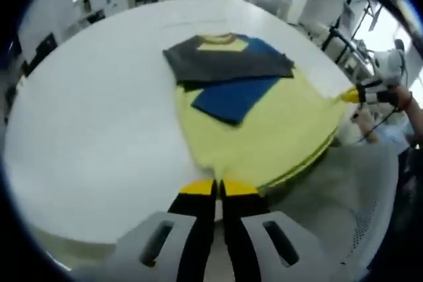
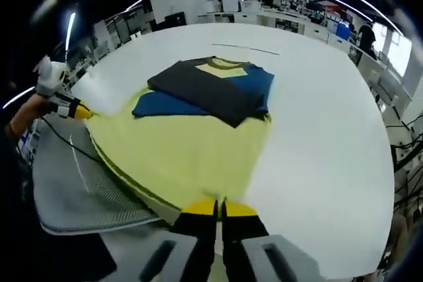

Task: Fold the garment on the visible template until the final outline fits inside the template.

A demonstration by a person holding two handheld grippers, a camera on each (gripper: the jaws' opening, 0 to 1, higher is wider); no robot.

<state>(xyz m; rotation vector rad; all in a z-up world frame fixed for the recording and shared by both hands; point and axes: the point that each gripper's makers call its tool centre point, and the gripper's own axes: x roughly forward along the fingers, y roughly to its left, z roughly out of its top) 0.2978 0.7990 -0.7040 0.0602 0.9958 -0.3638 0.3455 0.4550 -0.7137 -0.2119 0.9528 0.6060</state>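
Observation:
A garment lies on the white table (image 1: 99, 130): yellow body (image 1: 277, 130), blue sleeve (image 1: 231, 97), and a dark grey part (image 1: 225, 61) folded across the chest near the yellow collar (image 1: 221, 43). My left gripper (image 1: 218, 188) is shut on the yellow hem at the near table edge. The right gripper (image 1: 353, 96) enters from the right, pinching a hem corner drawn out to a point. In the right gripper view the yellow body (image 2: 192, 143) stretches from my shut right gripper (image 2: 218, 208) to the left gripper (image 2: 80, 113). The grey fold (image 2: 205, 87) lies beyond it.
A grey mesh surface (image 2: 79, 189) (image 1: 357, 189) sits just below the near table edge. A thin line (image 2: 251, 47) marks the table beyond the collar. Desks, equipment and people stand far behind. A hand (image 2: 23, 117) holds the left gripper.

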